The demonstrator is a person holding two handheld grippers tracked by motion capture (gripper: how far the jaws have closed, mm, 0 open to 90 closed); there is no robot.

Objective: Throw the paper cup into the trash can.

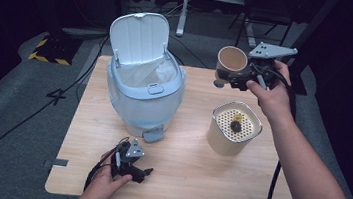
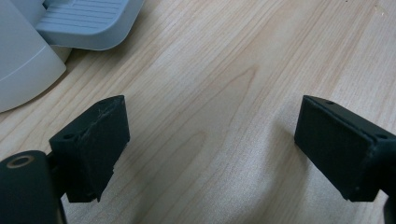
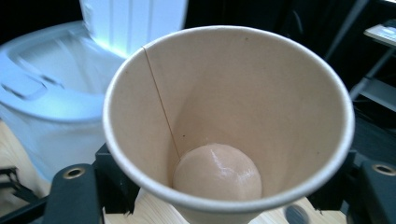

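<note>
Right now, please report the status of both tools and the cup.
Right tool shut on paper cup, held above table. Left tool open, low over the wood near bin pedal. Bin lid up. Nothing between cup and bin.

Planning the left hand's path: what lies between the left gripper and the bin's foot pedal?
Only bare wooden table. In the left gripper view, the left gripper stands open, with the pedal just beyond; the high view agrees.
</note>
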